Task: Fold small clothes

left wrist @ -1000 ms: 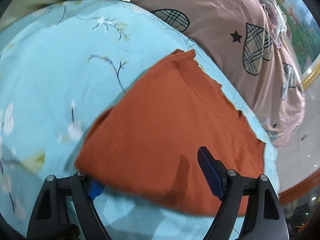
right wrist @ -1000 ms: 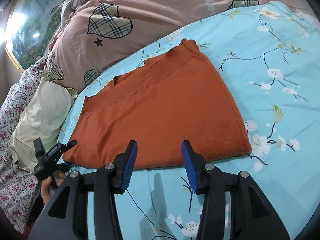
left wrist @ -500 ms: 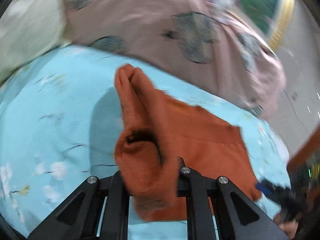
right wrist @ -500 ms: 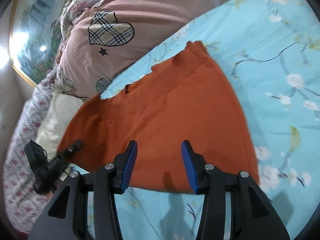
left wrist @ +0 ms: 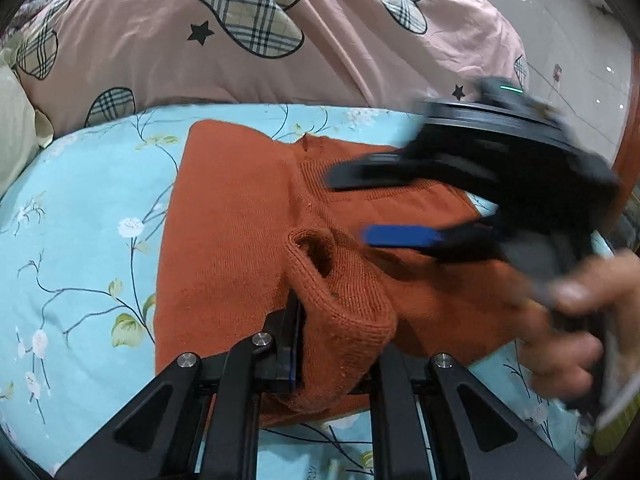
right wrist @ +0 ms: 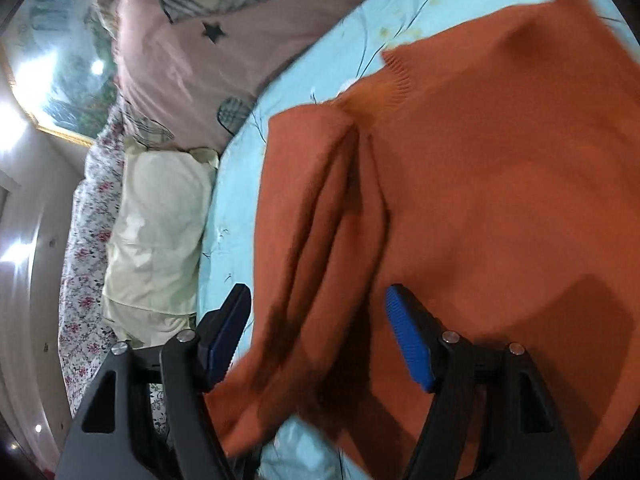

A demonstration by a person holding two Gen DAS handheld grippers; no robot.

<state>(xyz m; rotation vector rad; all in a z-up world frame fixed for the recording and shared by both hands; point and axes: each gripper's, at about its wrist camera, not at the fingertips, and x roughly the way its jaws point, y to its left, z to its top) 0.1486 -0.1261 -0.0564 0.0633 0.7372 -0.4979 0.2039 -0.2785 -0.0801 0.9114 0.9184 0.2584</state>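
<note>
An orange knit garment [left wrist: 232,232] lies on the light blue flowered bedsheet [left wrist: 80,220]. My left gripper [left wrist: 340,344] is shut on a bunched edge of it and holds that edge folded over the rest. In the left wrist view my right gripper [left wrist: 404,208] reaches in from the right, open, over the garment's far side, held by a hand [left wrist: 560,320]. In the right wrist view my right gripper [right wrist: 320,336] is open, and a creased fold of the orange garment [right wrist: 480,200] lies between its fingers.
A pink duvet with plaid hearts [left wrist: 260,40] is piled along the far side of the bed. A cream pillow [right wrist: 156,220] and a floral cover [right wrist: 88,240] lie at the left. A framed picture [right wrist: 52,52] hangs on the wall.
My left gripper closed on the garment's edge and carried it over the garment. My right gripper swung in over the far side, staying open.
</note>
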